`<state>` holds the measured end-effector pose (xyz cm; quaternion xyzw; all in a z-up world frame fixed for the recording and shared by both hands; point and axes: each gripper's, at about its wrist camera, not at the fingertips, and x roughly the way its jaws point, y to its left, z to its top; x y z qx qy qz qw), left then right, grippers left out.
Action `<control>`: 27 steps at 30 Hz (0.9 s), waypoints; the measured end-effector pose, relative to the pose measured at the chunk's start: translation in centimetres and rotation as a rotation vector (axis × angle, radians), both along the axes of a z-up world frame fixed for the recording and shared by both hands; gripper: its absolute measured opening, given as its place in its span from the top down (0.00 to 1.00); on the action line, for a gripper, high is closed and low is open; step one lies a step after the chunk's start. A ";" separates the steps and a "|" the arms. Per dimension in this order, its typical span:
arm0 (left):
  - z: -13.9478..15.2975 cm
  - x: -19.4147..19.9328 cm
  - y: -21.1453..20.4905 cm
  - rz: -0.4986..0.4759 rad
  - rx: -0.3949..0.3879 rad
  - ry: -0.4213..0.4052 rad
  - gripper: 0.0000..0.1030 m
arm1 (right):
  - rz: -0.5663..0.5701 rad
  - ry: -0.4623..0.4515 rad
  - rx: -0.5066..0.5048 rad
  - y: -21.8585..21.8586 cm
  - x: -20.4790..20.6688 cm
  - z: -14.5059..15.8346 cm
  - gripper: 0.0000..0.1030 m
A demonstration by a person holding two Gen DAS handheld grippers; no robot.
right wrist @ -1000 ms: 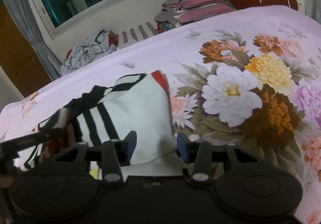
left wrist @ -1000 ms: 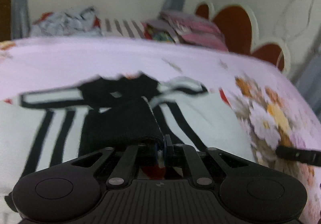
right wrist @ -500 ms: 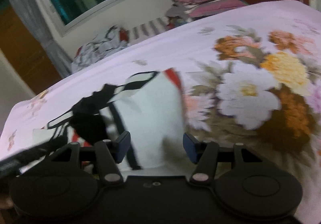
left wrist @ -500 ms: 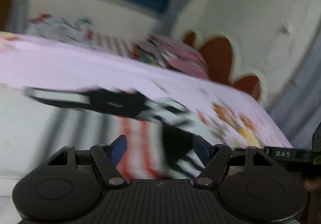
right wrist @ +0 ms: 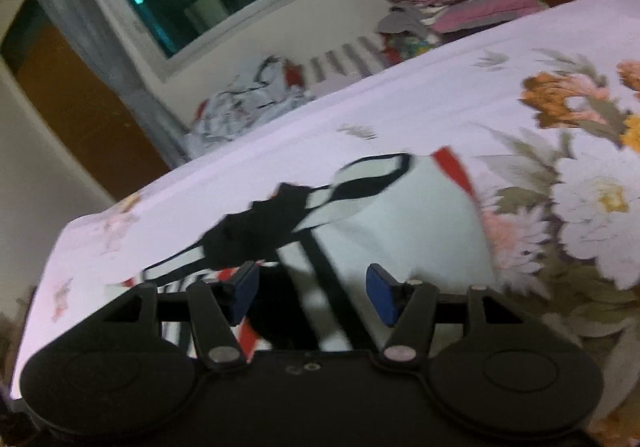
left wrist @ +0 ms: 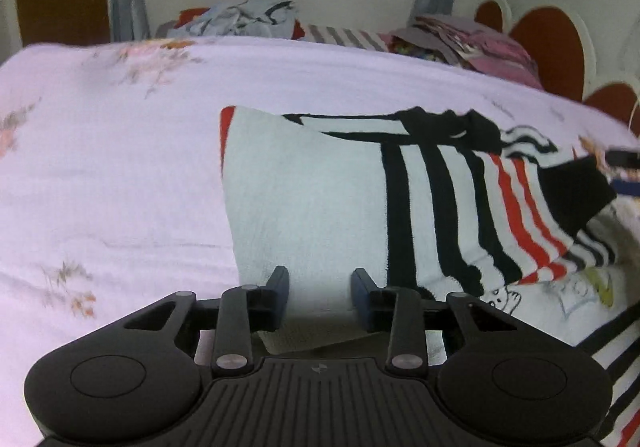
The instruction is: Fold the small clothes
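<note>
At the left of the scene the left gripper (left wrist: 320, 289) is seen hovering low over the near left corner of the small garment (left wrist: 312, 199), which is spread on the bed (left wrist: 112, 167). Its jaws have just been closing but are parted, with the white cloth edge lying below and between them and no pad seen pressing on it, so nothing is judged to be held. From this gripper the garment is seen to run away to the right: plain white cloth first, then black stripes, then red stripes, with a bunched black collar part at the far right. Its long axis is thus judged to lie left to right across the bed, with the left hem nearest this gripper.

Further right, the right gripper (right wrist: 310, 293) is seen over the striped and black part of the same garment (right wrist: 400, 223), near the bunched collar. Its jaws have just been opening and stand wide, with cloth beneath the gap but nothing clamped. The white body is seen stretching off to its right toward the printed flowers (right wrist: 592, 203).

For a fold along the long axis, the left near corner is judged to belong to the left gripper, being the nearer one
</note>
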<state>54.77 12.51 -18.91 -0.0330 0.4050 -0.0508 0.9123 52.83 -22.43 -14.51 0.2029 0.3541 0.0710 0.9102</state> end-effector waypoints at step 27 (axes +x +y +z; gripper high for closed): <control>-0.4 0.2 1.2 -0.025 -0.050 -0.005 0.65 | 0.041 0.165 -0.174 1.2 -1.1 -4.1 0.89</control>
